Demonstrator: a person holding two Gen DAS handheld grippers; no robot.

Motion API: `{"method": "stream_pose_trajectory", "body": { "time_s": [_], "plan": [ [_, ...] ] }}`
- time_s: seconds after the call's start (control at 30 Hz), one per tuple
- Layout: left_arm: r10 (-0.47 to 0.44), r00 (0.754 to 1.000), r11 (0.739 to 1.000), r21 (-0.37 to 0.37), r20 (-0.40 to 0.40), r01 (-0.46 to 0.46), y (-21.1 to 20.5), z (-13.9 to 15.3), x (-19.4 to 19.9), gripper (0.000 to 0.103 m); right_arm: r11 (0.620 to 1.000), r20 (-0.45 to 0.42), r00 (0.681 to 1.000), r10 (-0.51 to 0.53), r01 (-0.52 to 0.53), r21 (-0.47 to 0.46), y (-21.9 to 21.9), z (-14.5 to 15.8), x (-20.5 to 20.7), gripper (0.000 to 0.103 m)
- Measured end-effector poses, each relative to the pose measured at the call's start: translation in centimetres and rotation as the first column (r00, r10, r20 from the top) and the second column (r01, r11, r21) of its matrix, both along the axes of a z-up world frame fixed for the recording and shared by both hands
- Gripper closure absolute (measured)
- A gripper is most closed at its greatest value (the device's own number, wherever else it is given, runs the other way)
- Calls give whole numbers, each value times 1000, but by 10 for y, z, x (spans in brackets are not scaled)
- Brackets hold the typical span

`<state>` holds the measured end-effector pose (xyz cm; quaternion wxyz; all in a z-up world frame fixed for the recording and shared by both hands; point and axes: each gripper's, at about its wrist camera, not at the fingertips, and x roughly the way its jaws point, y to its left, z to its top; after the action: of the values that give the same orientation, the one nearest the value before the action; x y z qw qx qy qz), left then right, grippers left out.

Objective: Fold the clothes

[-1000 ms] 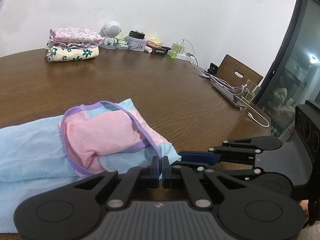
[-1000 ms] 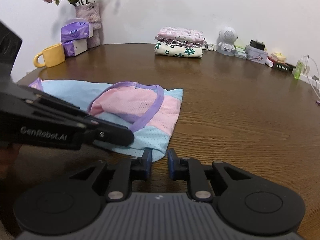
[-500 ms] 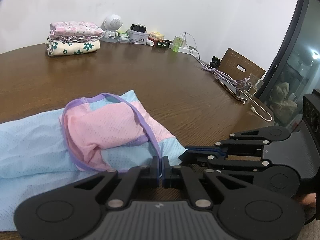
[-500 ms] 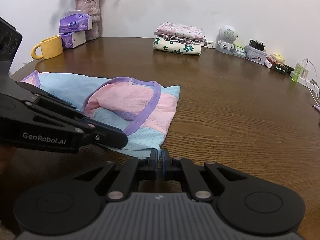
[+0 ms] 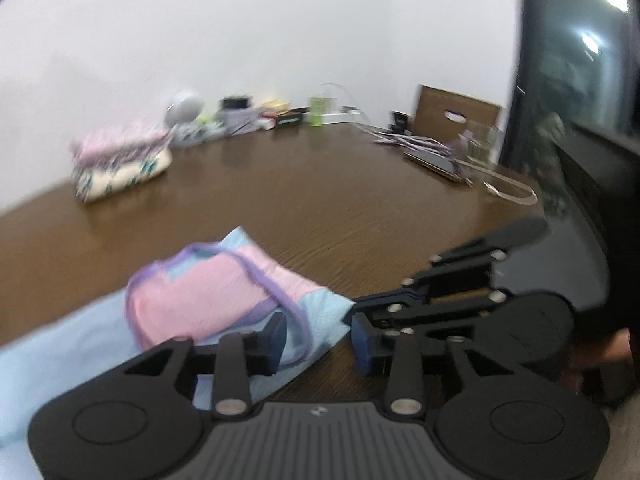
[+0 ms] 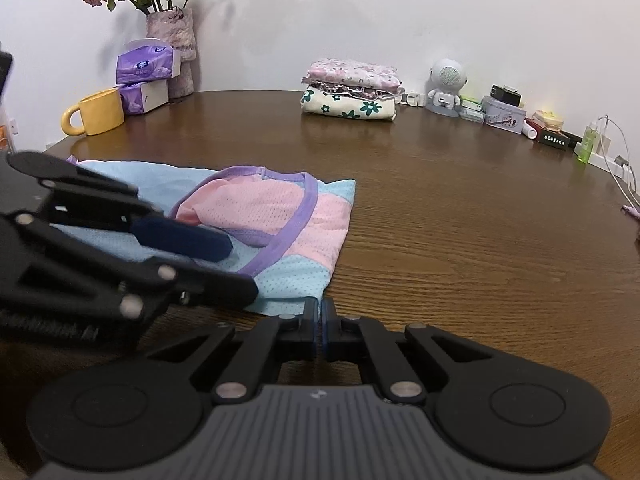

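A light-blue and pink mesh garment with purple trim lies partly folded on the brown table. My right gripper is shut on the garment's near corner. Just to its left, my left gripper hovers over the near edge of the cloth. In the blurred left wrist view the left gripper has its jaws opening. The garment edge lies between the pads, which do not press on it. The right gripper sits close by on the right, at the cloth's corner.
A stack of folded floral clothes rests at the back of the table. A yellow mug, tissue packs and a vase stand back left. A robot figure, small boxes and cables line the back right.
My left gripper's jaws, shut on the garment's edge before, have parted, and that hand has rolled and shifted. My right gripper's jaws have come together on the corner.
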<state>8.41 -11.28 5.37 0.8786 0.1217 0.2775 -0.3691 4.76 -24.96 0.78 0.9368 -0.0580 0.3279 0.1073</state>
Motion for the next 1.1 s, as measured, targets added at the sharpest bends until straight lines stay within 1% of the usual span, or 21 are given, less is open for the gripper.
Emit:
{"method": "stream_pose_trajectory", "body": {
  "time_s": [0.1, 0.17, 0.3, 0.5, 0.6, 0.7, 0.77, 0.8, 0.87, 0.9, 1.0, 1.07, 1.1],
  "plan": [
    [-68, 993, 993, 102, 93, 59, -11, 2, -5, 71, 1000, 3, 1000, 3, -3, -10, -1, -1, 0, 102],
    [-118, 984, 981, 169, 134, 95, -17, 1, -6, 71, 1000, 1, 1000, 8, -8, -5, -3, 0, 0, 102],
    [-217, 963, 945, 280, 159, 166, -29, -8, -9, 70, 999, 12, 1000, 25, -25, 19, -7, 6, 0, 102],
    [-252, 939, 903, 406, 233, 142, -51, -22, -11, 71, 999, 32, 998, 48, -48, -4, -3, 10, 2, 102],
    [-283, 927, 880, 450, 246, 149, -58, -29, -13, 71, 999, 36, 998, 48, -48, 1, -3, 11, 1, 102],
    [-309, 909, 858, 494, 279, 140, -62, -35, -17, 75, 999, 35, 998, 49, -49, 8, -4, 14, 0, 102],
    [-324, 897, 842, 523, 300, 129, -65, -38, -20, 80, 999, 32, 998, 48, -48, 11, -4, 14, -1, 102],
    [-328, 893, 836, 536, 307, 122, -67, -40, -20, 82, 999, 30, 998, 48, -48, 13, -4, 15, -1, 102],
    [-333, 887, 823, 558, 319, 108, -70, -43, -22, 89, 999, 27, 999, 47, -48, 20, -4, 15, -1, 102],
    [-335, 883, 817, 569, 328, 99, -71, -45, -22, 91, 999, 26, 999, 46, -47, 26, -4, 16, -1, 102],
    [-326, 879, 811, 582, 348, 70, -74, -48, -24, 93, 997, 19, 999, 38, -40, 61, -8, 17, -2, 102],
    [-311, 881, 820, 570, 357, 58, -74, -47, -24, 96, 994, 15, 1000, 25, -26, 102, -12, 18, -2, 102],
    [-298, 884, 827, 560, 360, 51, -74, -46, -24, 96, 988, 10, 1000, 6, -7, 153, -19, 19, -2, 100]
  ]
}}
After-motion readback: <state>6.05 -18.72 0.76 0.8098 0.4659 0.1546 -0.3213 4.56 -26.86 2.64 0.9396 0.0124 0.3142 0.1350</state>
